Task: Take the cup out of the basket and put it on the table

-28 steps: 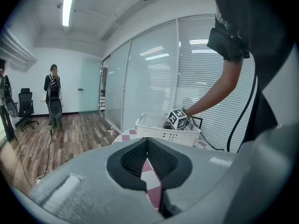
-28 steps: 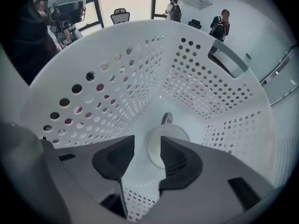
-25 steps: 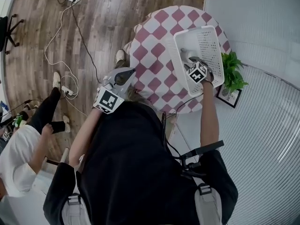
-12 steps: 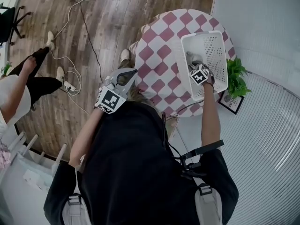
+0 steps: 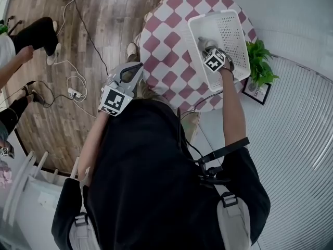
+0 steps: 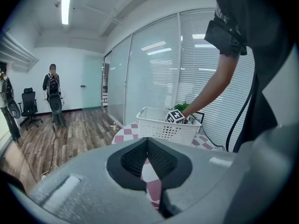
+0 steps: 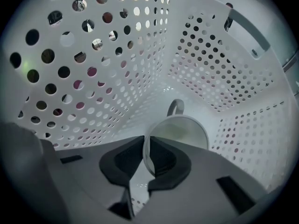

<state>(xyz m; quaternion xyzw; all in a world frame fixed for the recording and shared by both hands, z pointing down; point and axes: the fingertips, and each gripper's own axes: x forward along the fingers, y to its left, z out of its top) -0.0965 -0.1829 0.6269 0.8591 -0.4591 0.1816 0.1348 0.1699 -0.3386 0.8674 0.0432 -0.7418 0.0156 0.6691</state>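
Note:
A white perforated basket [image 5: 193, 27] stands on the round table [image 5: 166, 40] with its pink and white check cloth. My right gripper [image 5: 208, 48] reaches down into the basket. In the right gripper view a white cup [image 7: 180, 132] with a handle lies on its side on the basket floor. Its near rim sits between the pads of the right gripper [image 7: 148, 143], whose jaws are closing and touch it. My left gripper [image 5: 139, 66] hangs shut and empty beside the table's left edge. The left gripper view shows its tips [image 6: 147, 141] together and the basket [image 6: 163, 127] beyond.
A potted plant [image 5: 258, 69] and a framed picture [image 5: 255, 92] sit on the floor right of the table. Cables and a power strip [image 5: 75, 90] lie on the wood floor at left, where another person [image 5: 21, 40] stands. Blinds run along the right.
The right gripper has stayed inside the basket while the head view shifted. The person at the left has walked towards the upper left. The left gripper has held its place.

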